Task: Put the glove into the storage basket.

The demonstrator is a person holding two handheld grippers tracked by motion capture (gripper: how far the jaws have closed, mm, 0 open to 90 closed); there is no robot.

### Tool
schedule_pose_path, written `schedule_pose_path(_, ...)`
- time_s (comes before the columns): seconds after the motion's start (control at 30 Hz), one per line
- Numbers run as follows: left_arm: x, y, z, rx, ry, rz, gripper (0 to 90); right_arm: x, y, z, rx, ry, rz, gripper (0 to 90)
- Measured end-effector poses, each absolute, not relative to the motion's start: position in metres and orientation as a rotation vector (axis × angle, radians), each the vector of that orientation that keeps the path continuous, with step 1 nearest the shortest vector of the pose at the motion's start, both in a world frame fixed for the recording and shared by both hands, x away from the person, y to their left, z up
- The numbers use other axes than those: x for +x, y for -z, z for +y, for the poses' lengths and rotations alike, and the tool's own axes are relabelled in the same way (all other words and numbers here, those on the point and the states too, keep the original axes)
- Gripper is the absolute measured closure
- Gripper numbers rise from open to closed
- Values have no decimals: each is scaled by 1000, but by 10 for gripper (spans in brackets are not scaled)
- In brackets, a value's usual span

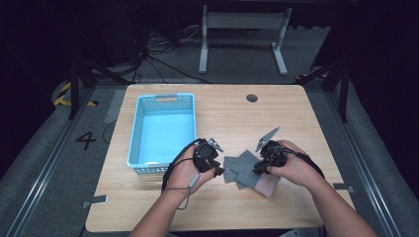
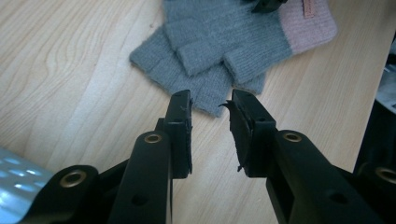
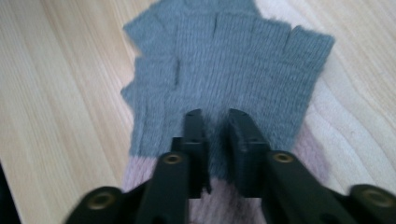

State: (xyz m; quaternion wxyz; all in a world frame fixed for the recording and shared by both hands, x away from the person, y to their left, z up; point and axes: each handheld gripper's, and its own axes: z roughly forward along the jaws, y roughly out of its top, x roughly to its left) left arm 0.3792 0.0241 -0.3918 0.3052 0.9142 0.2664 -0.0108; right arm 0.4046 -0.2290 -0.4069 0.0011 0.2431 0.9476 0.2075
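Wooden table (image 1: 296, 108) bears grey gloves (image 2: 219, 51) beneath two parted hand-held grippers (image 2: 210, 109).

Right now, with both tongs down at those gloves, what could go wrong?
Two gloves lie stacked, grey fingers overlapping. The right tongs, open over the top glove near its pink cuff, might pinch just one layer, so the other stays or drags. The left tongs, open at the fingertip edge, could miss the thin knit and close on the table. If the pair is lifted unevenly, it may fall short of the blue basket.
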Motion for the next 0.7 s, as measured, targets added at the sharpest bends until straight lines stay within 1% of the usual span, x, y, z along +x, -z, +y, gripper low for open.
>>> schedule_pose_path(0.03,380,394,21,2447,21,693,678,402,406,-232,813,-707,2946,685)
schedule_pose_path(0.1,381,395,19,2470,19,680,665,398,403,-237,846,-758,2908,650)
schedule_pose_path(0.17,382,397,15,2469,29,687,657,394,399,-244,866,-807,2876,639)
schedule_pose_path(0.33,385,400,8,2489,31,664,654,386,391,-256,889,-835,2822,635)
schedule_pose_path(0.4,386,401,5,2495,14,677,684,384,389,-261,909,-837,2809,635)
schedule_pose_path(0.43,388,402,2,2504,-36,691,690,382,389,-266,923,-828,2799,637)
schedule_pose_path(0.5,389,404,0,2505,-34,689,702,379,390,-271,945,-824,2795,637)
schedule_pose_path(0.57,390,404,-1,2505,-25,683,694,377,391,-277,962,-811,2794,630)
schedule_pose_path(0.63,391,406,-4,2516,19,670,698,374,392,-284,998,-788,2784,624)
schedule_pose_path(0.7,392,407,-7,2528,28,675,729,372,394,-293,1022,-771,2797,622)
